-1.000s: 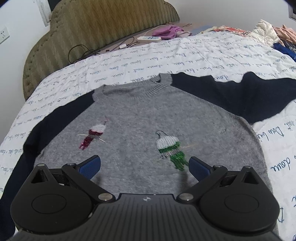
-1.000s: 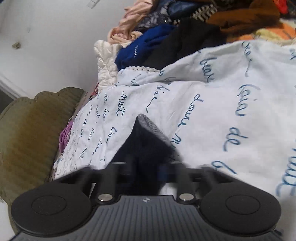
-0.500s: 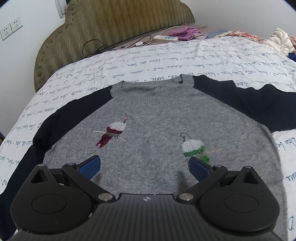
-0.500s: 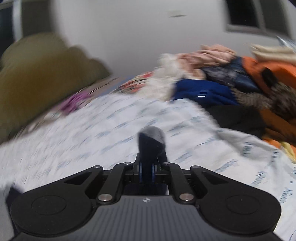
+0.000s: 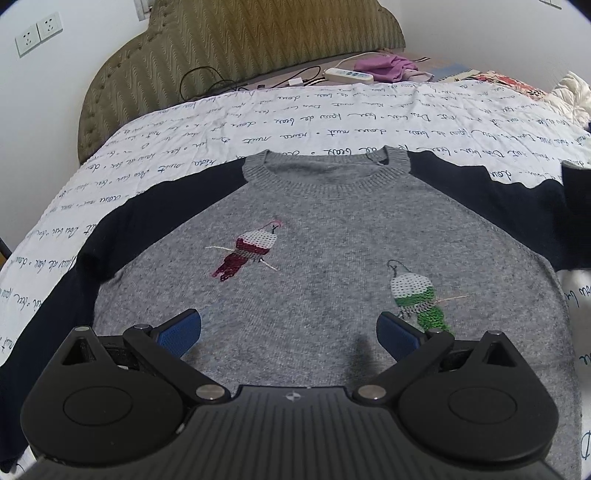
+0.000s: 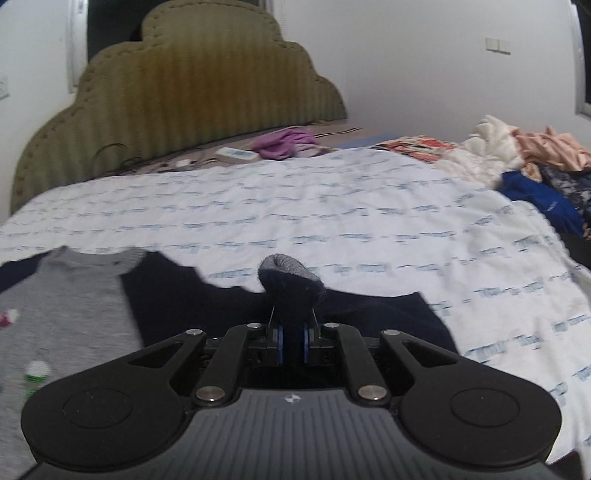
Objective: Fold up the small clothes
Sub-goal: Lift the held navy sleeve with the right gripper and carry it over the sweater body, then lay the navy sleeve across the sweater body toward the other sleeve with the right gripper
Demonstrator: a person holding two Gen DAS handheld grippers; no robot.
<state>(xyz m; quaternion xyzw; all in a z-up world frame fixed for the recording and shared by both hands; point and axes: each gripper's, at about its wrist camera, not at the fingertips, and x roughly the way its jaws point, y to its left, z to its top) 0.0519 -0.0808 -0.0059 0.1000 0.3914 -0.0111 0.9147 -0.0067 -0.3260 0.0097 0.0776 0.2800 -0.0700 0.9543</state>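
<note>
A small grey sweater point(image 5: 325, 229) with navy sleeves and two sequin birds lies face up on the white bedspread point(image 5: 258, 122). My left gripper point(image 5: 288, 328) hovers open over its lower front, blue pads wide apart with nothing between them. In the right wrist view my right gripper point(image 6: 291, 343) is shut on the grey-edged cuff point(image 6: 290, 275) of the sweater's right navy sleeve point(image 6: 229, 310), lifted and carried toward the grey body point(image 6: 62, 314). That raised sleeve end shows at the right edge of the left wrist view point(image 5: 574, 206).
An olive padded headboard point(image 5: 258, 48) stands at the far end, with a power strip point(image 5: 347, 75), cables and a purple cloth point(image 5: 388, 68) before it. A pile of mixed clothes point(image 6: 535, 162) fills the bed's right side. Wall sockets point(image 5: 37, 33) sit at the upper left.
My right gripper rolled upright and swung left with the cuff, lifting the sleeve inward over the bed. The left gripper drifted slightly; it stays open above the sweater.
</note>
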